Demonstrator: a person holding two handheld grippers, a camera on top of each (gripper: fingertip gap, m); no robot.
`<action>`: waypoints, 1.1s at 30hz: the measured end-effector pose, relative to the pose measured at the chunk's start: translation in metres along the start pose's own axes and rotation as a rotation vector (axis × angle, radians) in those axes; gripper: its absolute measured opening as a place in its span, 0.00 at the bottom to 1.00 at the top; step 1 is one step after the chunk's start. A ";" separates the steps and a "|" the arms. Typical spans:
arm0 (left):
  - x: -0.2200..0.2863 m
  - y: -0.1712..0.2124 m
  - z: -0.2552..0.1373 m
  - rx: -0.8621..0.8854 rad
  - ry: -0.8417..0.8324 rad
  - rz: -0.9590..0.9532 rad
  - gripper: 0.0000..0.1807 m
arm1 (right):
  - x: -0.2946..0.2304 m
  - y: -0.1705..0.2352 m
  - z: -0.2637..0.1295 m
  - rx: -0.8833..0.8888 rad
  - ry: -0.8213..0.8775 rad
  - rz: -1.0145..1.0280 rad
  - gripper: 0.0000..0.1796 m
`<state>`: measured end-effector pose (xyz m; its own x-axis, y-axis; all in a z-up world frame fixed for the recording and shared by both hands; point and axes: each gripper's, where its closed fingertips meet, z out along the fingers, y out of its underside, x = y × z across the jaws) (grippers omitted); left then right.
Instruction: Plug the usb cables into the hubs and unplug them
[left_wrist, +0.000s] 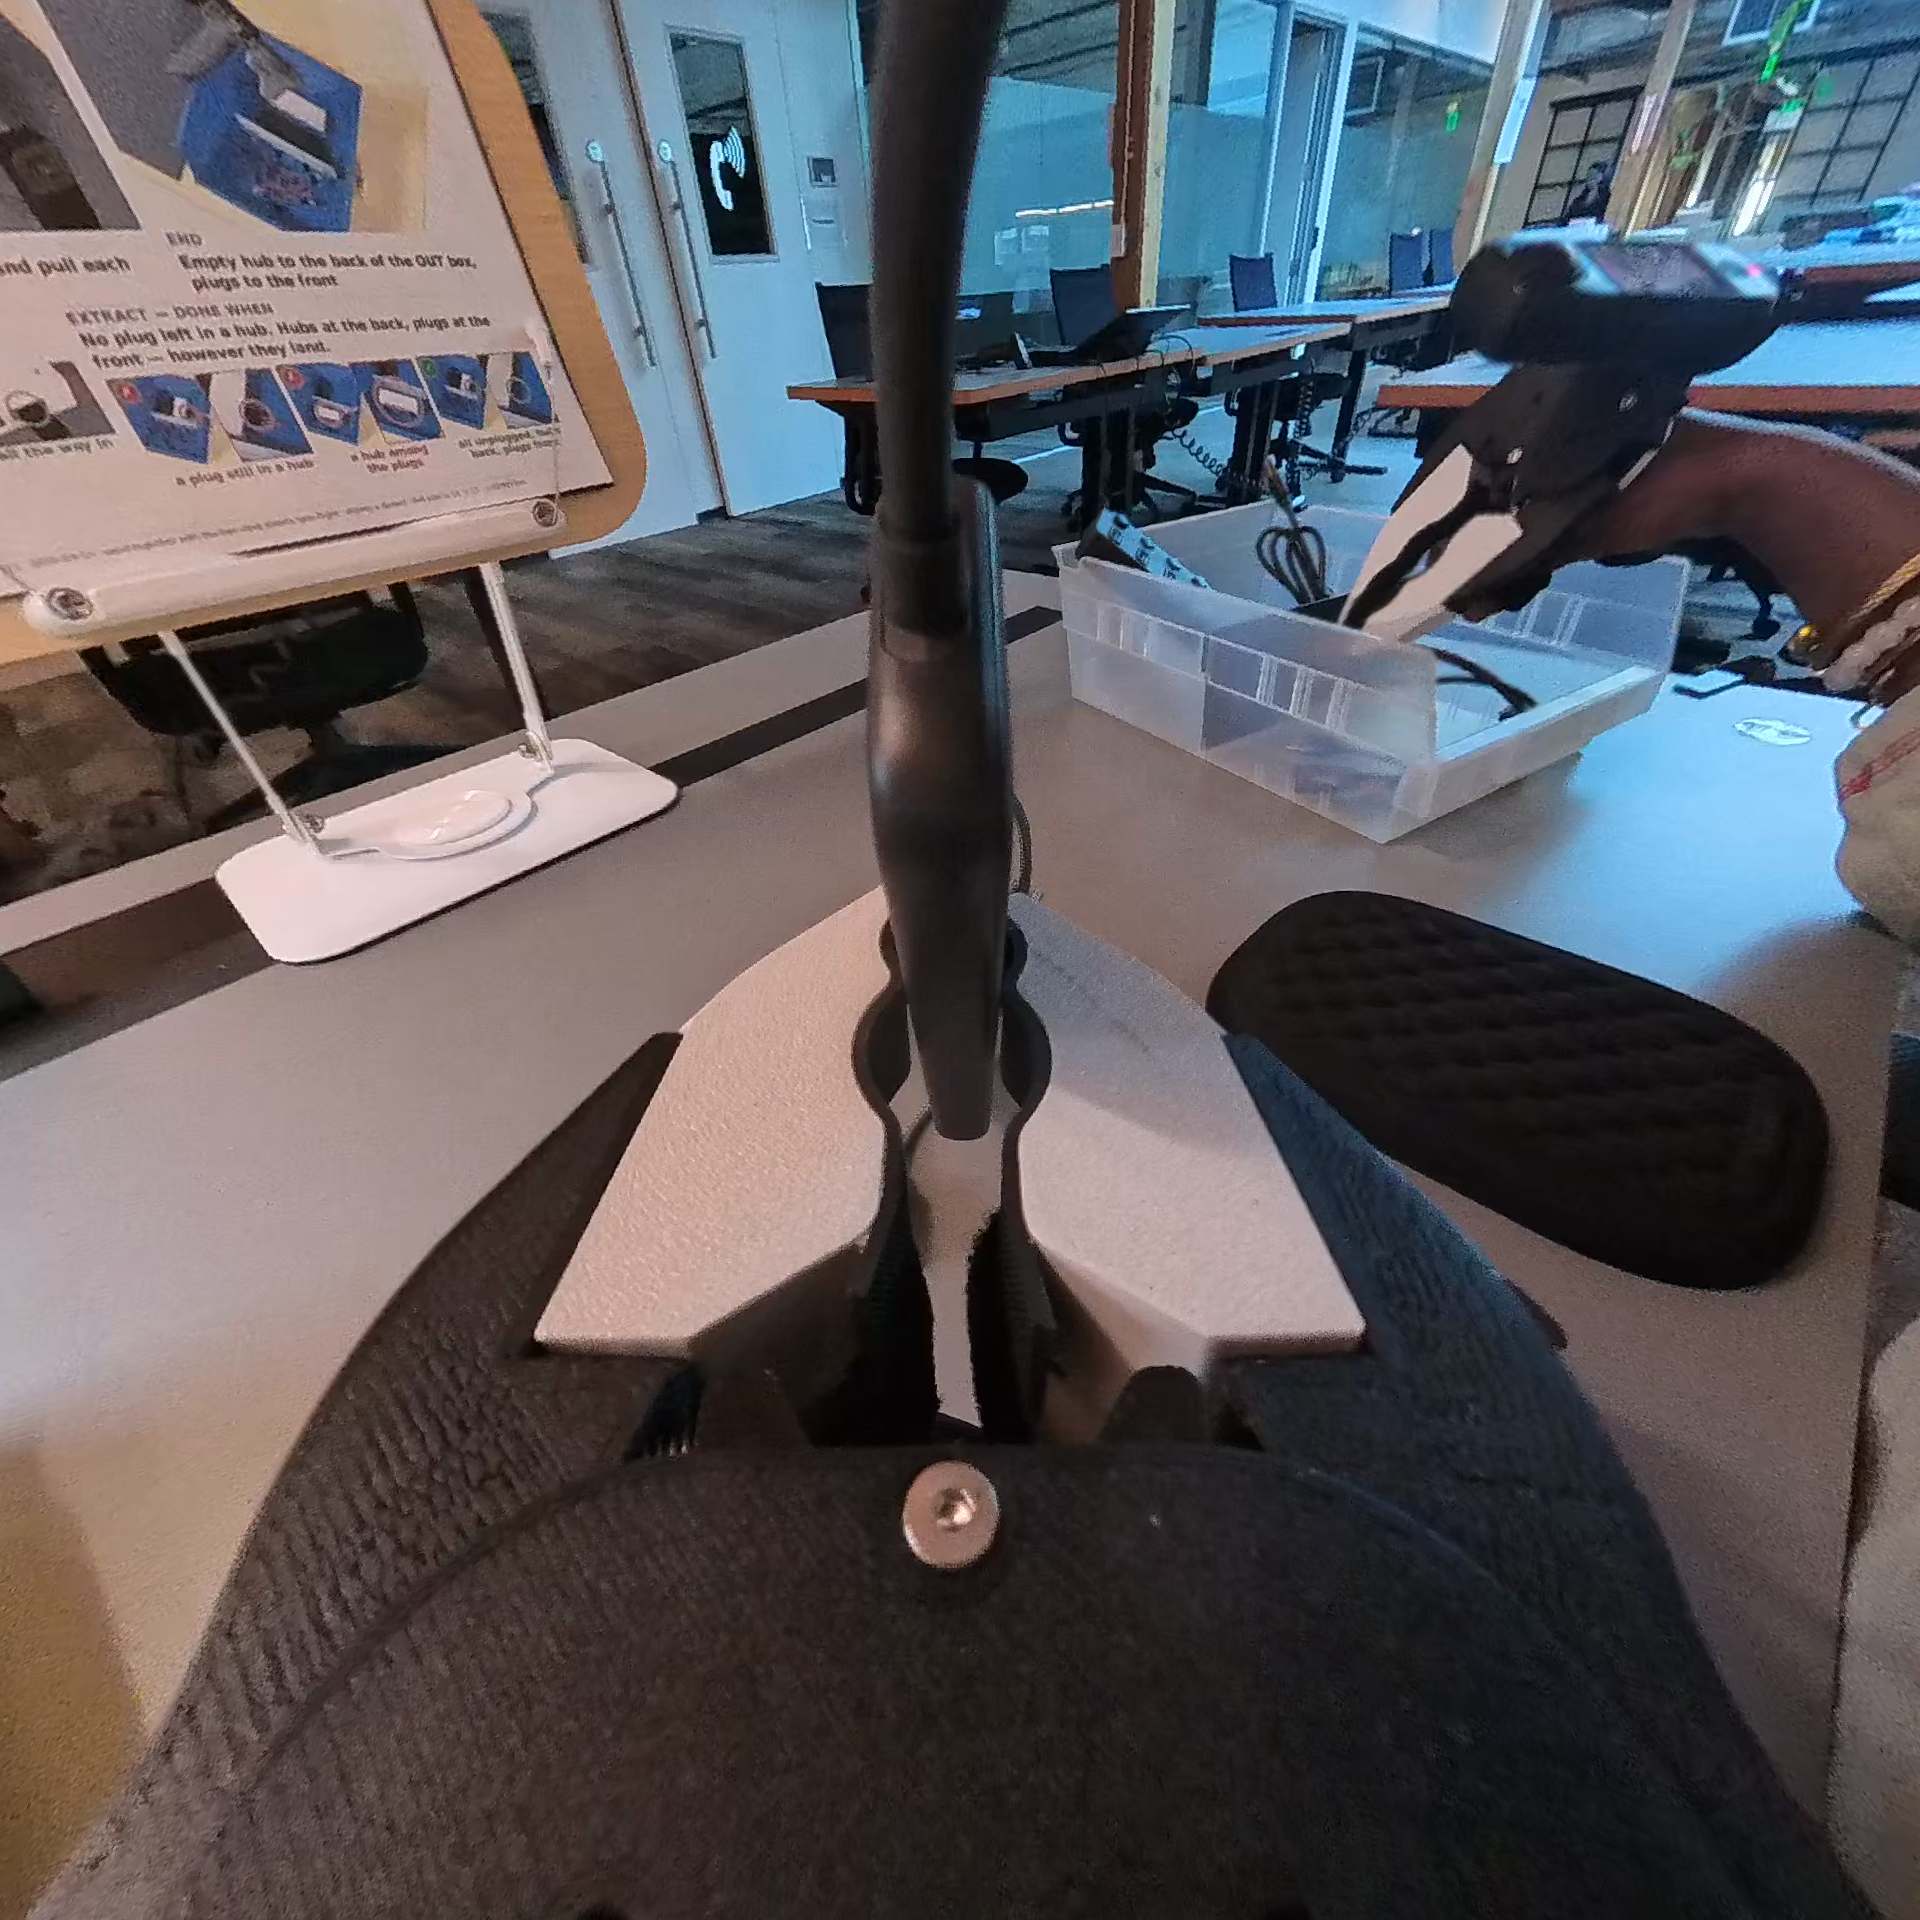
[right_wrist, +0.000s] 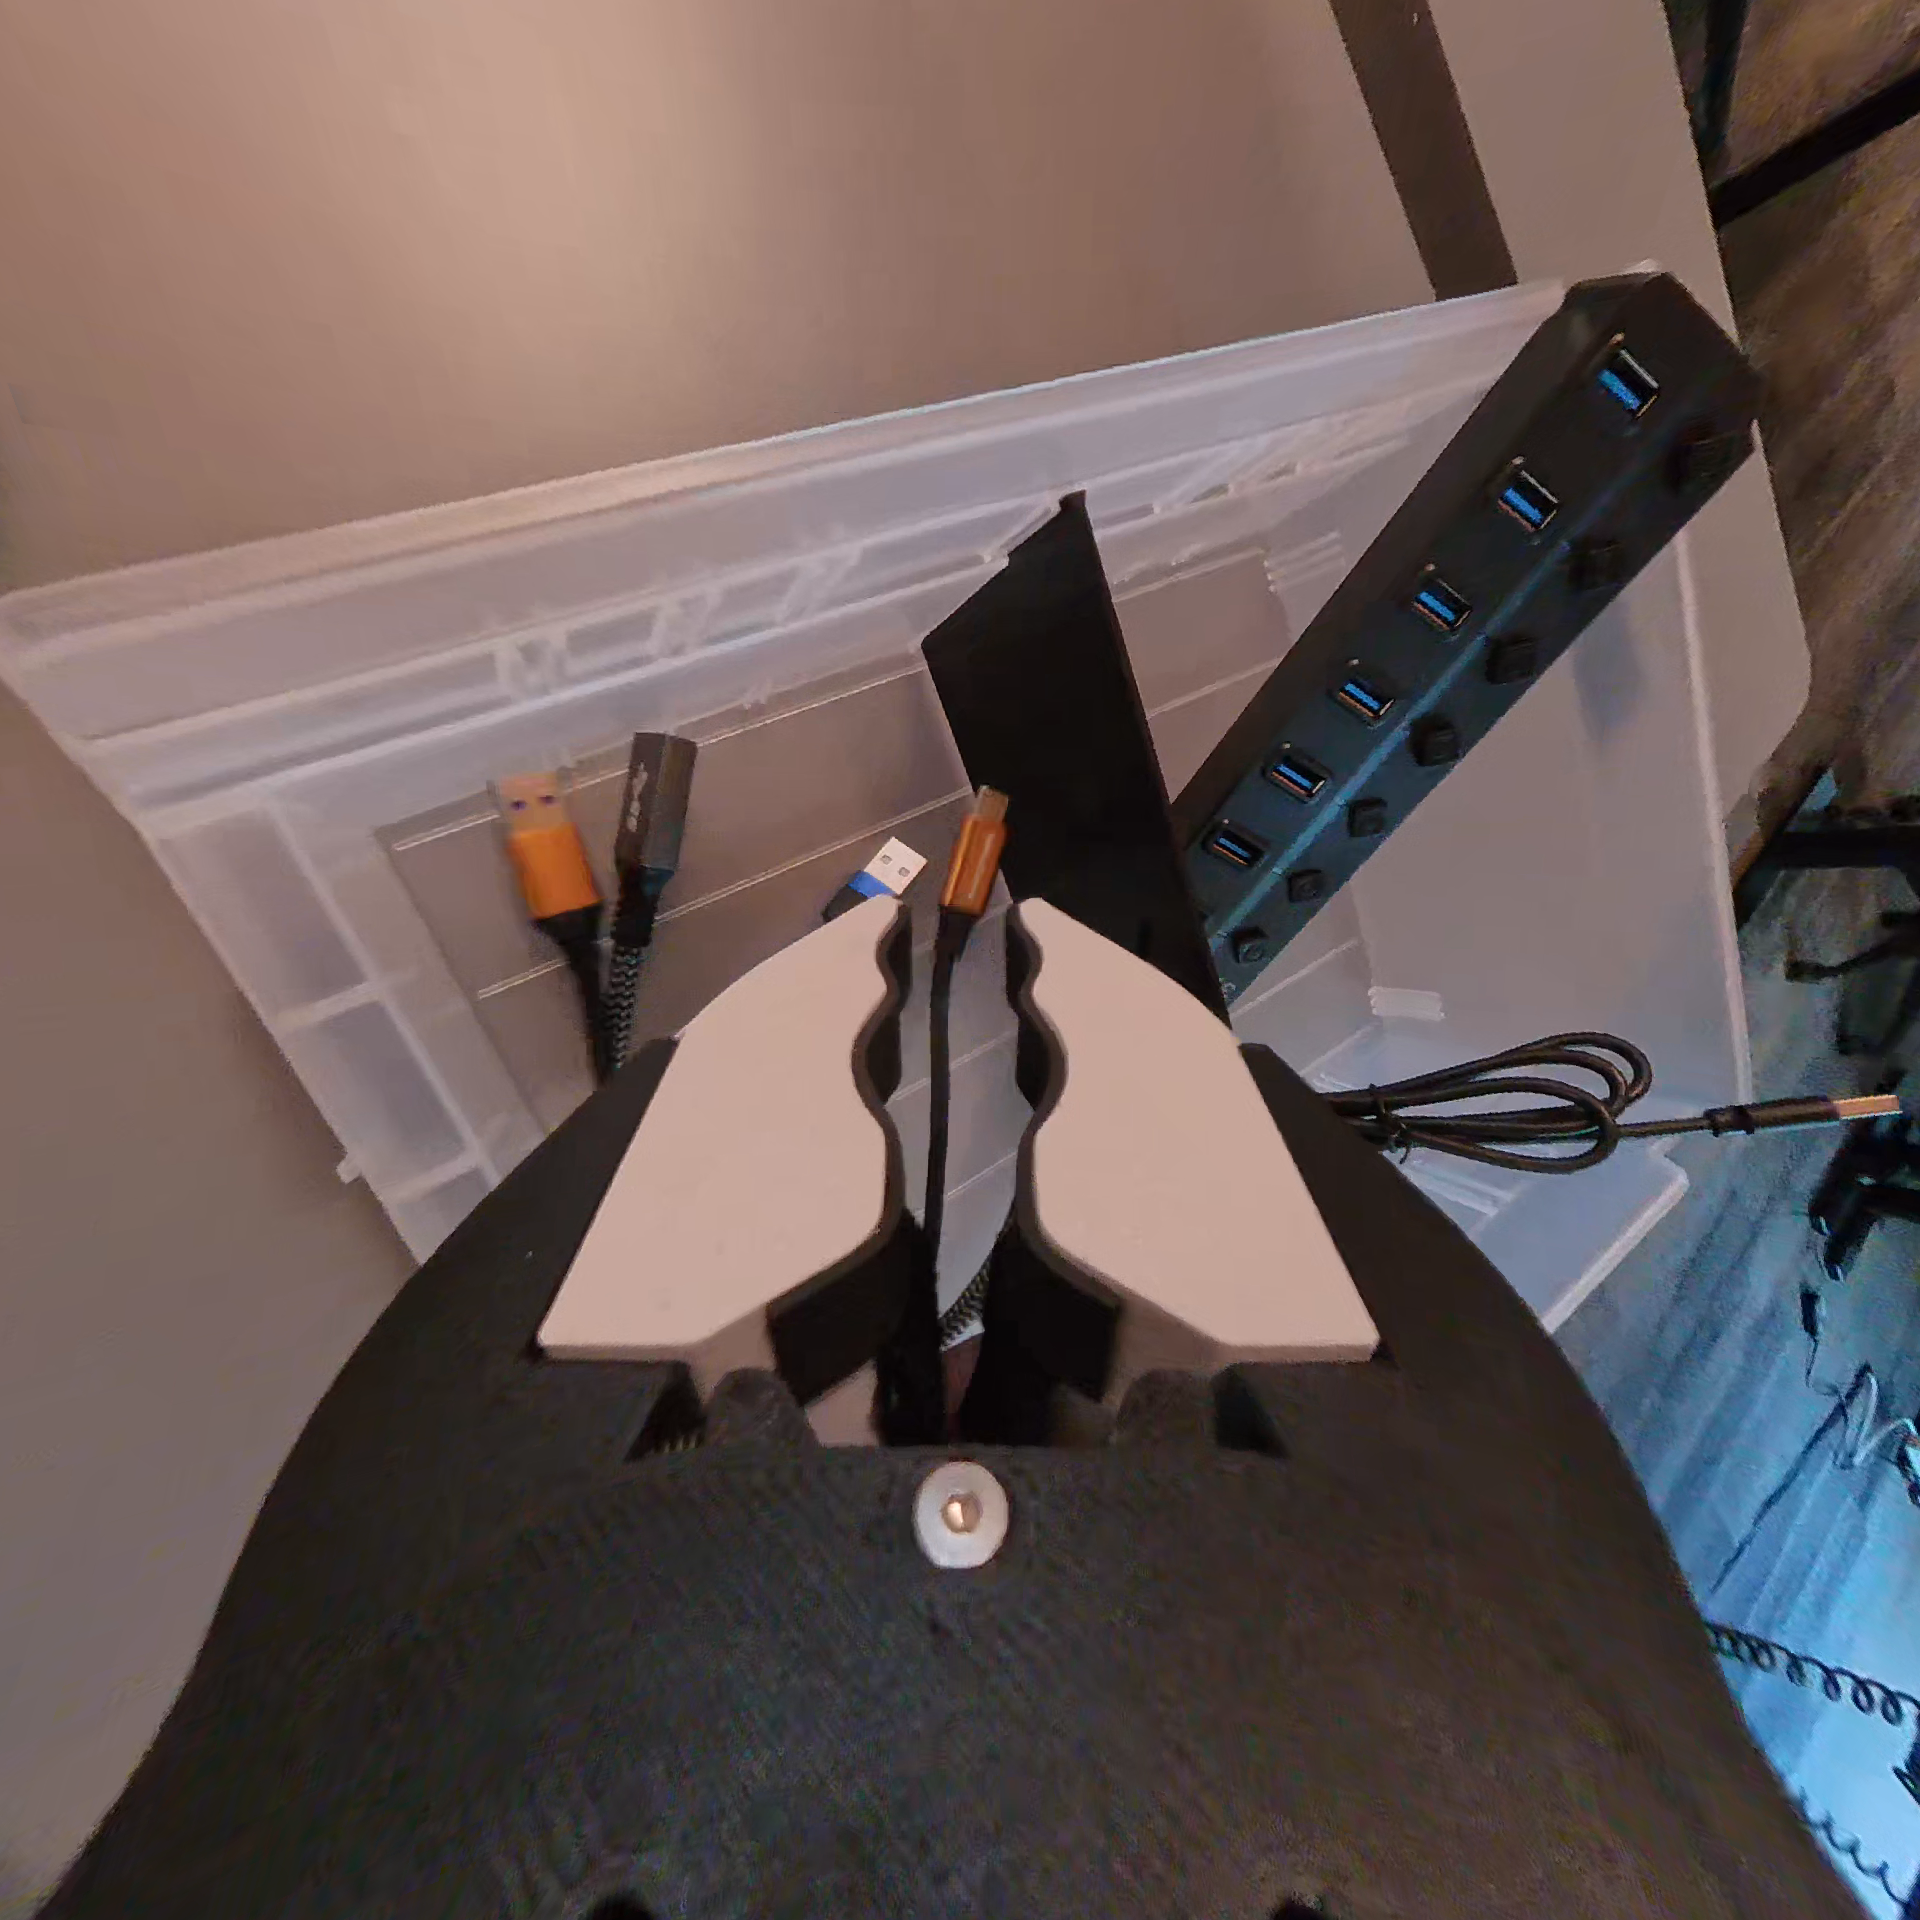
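Observation:
My left gripper (left_wrist: 951, 935) is shut on a dark grey hub (left_wrist: 935, 779), seen edge-on and upright above the table, with its black cable running up out of view. My right gripper (right_wrist: 956, 914) is open over a clear bin (right_wrist: 312, 665). It also shows in the left wrist view (left_wrist: 1403, 603), pointing down into that bin (left_wrist: 1299, 727). A black cable with an orange plug (right_wrist: 971, 862) lies between its fingers, untouched. In the bin lie another orange plug (right_wrist: 545, 852), a grey plug (right_wrist: 649, 821), a blue plug (right_wrist: 883, 873) and a long black hub (right_wrist: 1455, 644) with several blue ports.
A black divider (right_wrist: 1049, 748) stands in the bin. A thin coiled black cable (right_wrist: 1507, 1112) hangs over the bin's right rim. An instruction board on a white stand (left_wrist: 447, 842) is at the left. A black padded rest (left_wrist: 1527, 1081) lies on the grey table. A person's arm (left_wrist: 1766, 499) is at the right.

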<state>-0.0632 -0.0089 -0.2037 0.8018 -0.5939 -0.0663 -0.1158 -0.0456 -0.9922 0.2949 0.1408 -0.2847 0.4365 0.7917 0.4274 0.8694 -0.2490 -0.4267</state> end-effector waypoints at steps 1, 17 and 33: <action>-0.001 0.000 -0.001 0.003 0.001 -0.013 0.07 | 0.000 0.001 0.000 -0.011 0.001 -0.005 0.12; 0.002 0.003 -0.009 0.035 0.102 0.053 0.07 | -0.204 -0.264 -0.086 0.809 -0.083 -0.638 0.22; 0.020 0.031 -0.015 -0.170 0.119 0.729 0.11 | -0.275 -0.292 -0.035 0.719 -0.230 -0.838 0.03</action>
<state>-0.0597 -0.0343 -0.2345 0.4203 -0.6028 -0.6782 -0.6888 0.2745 -0.6709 -0.0709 -0.0236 -0.2500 -0.3398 0.6606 0.6694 0.5004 0.7297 -0.4660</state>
